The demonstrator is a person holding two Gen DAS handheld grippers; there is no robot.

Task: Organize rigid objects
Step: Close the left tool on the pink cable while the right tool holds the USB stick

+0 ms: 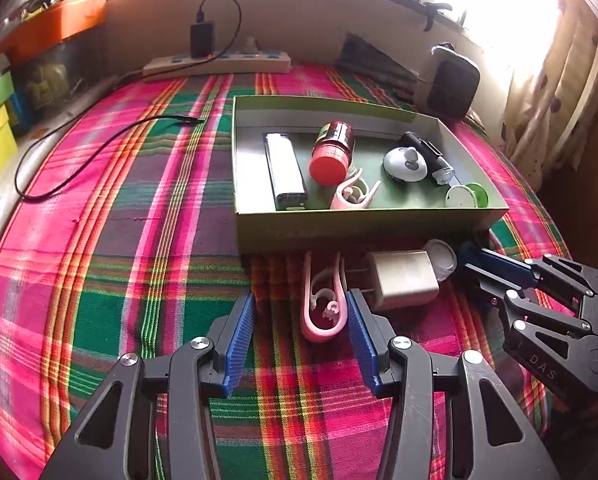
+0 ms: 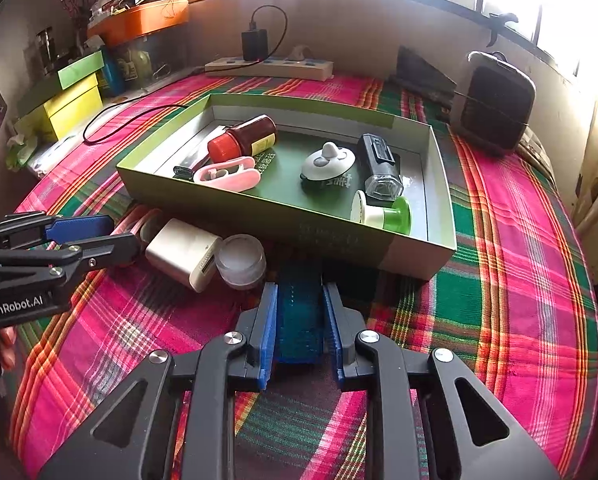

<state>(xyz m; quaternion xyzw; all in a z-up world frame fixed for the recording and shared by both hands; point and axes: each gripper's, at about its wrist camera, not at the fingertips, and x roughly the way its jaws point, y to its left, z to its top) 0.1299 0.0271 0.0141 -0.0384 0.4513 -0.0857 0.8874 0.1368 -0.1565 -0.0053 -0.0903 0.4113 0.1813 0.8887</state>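
Note:
A green box [image 1: 339, 226] [image 2: 339, 236] on the plaid cloth holds a power bank [image 1: 285, 170], a red-capped bottle [image 1: 331, 152] [image 2: 241, 138], a pink clip [image 1: 353, 192] [image 2: 227, 174], a white knob [image 1: 405, 162] [image 2: 327, 162], a black flashlight [image 1: 429, 158] [image 2: 381, 170] and a green-white spool [image 1: 467, 196] [image 2: 383, 210]. In front of the box lie a second pink clip [image 1: 325, 300], a white charger [image 1: 403, 280] [image 2: 183, 252] and a small clear jar [image 1: 441, 258] [image 2: 241, 260]. My left gripper [image 1: 301, 308] is open around the pink clip's end. My right gripper [image 2: 299, 292] is shut on a blue block [image 2: 299, 320].
A power strip [image 1: 219, 62] [image 2: 271, 66] with a black adapter lies at the back wall. A black cable [image 1: 99, 148] runs over the cloth at left. A dark speaker [image 1: 451, 84] [image 2: 493, 112] stands at back right. Yellow and green boxes [image 2: 73, 100] sit far left.

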